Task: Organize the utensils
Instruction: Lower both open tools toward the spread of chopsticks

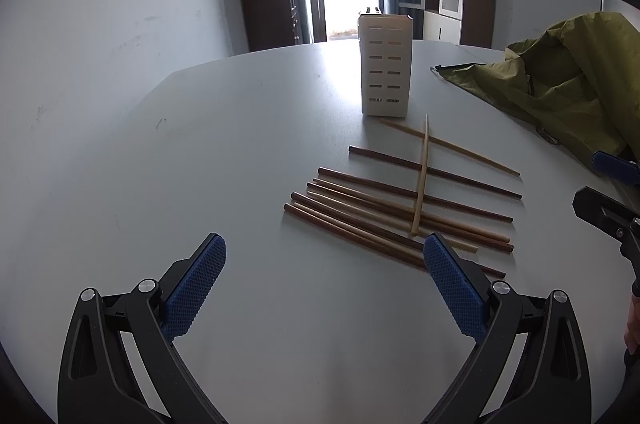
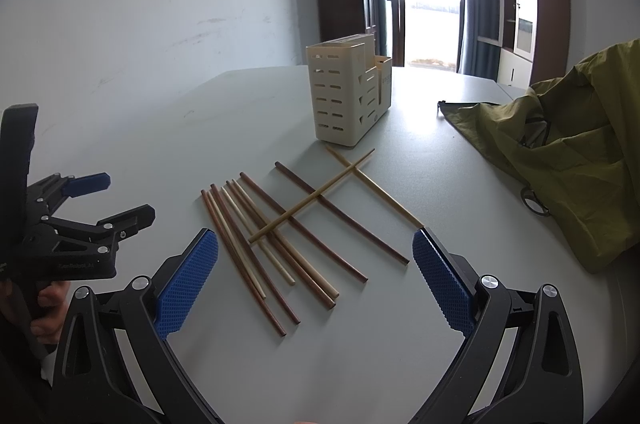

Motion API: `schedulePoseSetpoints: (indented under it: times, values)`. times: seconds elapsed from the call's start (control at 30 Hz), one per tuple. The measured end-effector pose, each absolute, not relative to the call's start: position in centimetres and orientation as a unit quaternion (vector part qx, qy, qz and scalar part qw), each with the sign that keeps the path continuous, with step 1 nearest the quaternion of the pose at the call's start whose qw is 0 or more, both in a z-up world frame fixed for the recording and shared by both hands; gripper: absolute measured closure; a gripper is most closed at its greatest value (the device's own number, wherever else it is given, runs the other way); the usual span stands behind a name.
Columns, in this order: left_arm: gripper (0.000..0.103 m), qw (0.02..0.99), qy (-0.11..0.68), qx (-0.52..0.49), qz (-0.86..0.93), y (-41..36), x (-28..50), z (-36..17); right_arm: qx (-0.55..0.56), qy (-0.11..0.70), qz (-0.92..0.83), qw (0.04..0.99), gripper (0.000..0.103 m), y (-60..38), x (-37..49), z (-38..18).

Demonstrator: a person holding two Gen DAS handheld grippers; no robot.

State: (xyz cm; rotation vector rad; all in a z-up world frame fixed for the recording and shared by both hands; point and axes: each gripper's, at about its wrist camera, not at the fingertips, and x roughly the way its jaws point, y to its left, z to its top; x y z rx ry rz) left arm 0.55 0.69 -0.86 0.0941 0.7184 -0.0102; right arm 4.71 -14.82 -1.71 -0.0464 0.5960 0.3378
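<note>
The left gripper (image 1: 324,288) hangs over the table (image 1: 200,164) with its blue pads spread wide and nothing between them. The right gripper (image 2: 316,280) is likewise spread wide and empty above the same surface. Just ahead of the right gripper's fingers, and ahead and to the right of the left one, lie the chopsticks (image 2: 256,248), most side by side, one pale stick (image 2: 312,200) crossing over others. Beyond them stands the slotted holder (image 2: 344,92), upright. Farther right lies a green bag (image 2: 572,152).

Each tool, left tool (image 1: 324,264) and right tool (image 2: 316,256), has black angular arms, silver screws, blue cross-hatched fingertip pads (image 2: 188,282); bare skin shows.
</note>
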Motion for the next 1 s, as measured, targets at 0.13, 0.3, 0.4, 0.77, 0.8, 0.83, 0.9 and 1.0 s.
schedulePoseSetpoints:
  times: [0.13, 0.3, 0.4, 0.77, 0.8, 0.83, 0.9, 1.0]
  values:
    - [0.006, 0.928, 0.372, 0.032, -0.005, 1.3, 1.4, -1.4, -0.023, 0.3, 0.167, 0.939, 0.004, -14.8, 5.0, -2.3]
    - [0.006, 0.911, 0.412, 0.014, 0.005, 2.5, 3.5, -2.8, -0.013, 0.32, 0.189, 0.928, 0.004, -14.6, 6.5, -3.9]
    - [0.006, 0.893, 0.45, -0.01, -0.006, 3.5, 5.4, -3.9, 0.011, 0.359, 0.201, 0.911, 0.004, -14.9, 8.7, -4.8]
    - [0.007, 0.825, 0.56, -0.07, -0.018, 4.7, 11.5, -7.8, 0.063, 0.448, 0.206, 0.868, 0.004, -14.3, 20.7, -4.9]
    - [0.007, 0.823, 0.563, -0.075, -0.018, 4.7, 11.7, -7.9, 0.064, 0.452, 0.199, 0.867, 0.004, -14.0, 21.6, -5.2]
    - [0.008, 0.822, 0.564, -0.078, -0.017, 4.6, 11.9, -8.0, 0.06, 0.458, 0.193, 0.866, 0.004, -13.5, 22.4, -5.5]
    - [0.011, 0.821, 0.565, -0.075, -0.017, 4.1, 12.2, -7.9, 0.048, 0.471, 0.181, 0.862, 0.004, -12.6, 23.9, -6.3]
    - [0.019, 0.819, 0.569, -0.067, -0.023, 3.5, 12.5, -7.6, 0.055, 0.473, 0.169, 0.863, 0.004, -12.2, 25.4, -6.9]
